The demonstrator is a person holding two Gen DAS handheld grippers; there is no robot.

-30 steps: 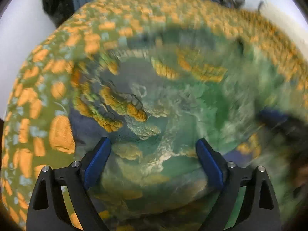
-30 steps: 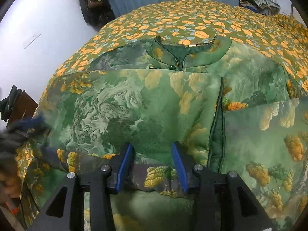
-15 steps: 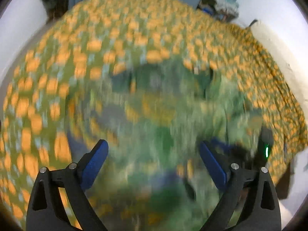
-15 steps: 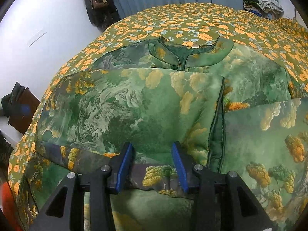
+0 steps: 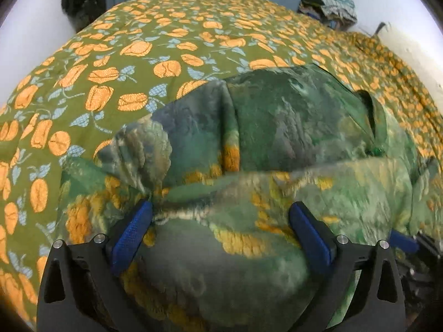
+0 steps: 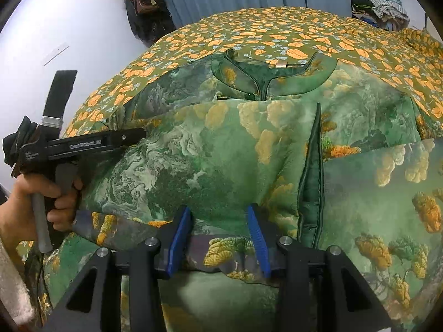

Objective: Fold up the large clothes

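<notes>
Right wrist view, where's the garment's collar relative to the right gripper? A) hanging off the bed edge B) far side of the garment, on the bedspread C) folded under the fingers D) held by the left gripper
B: the collar lies at the far end of the green garment, flat on the orange-flowered bedspread, well beyond the right gripper.

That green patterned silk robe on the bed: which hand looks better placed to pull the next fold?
Probably right: the right gripper straddles the green patterned silk robe's folded hem edge; the left gripper spreads wide over bunched cloth.
</notes>
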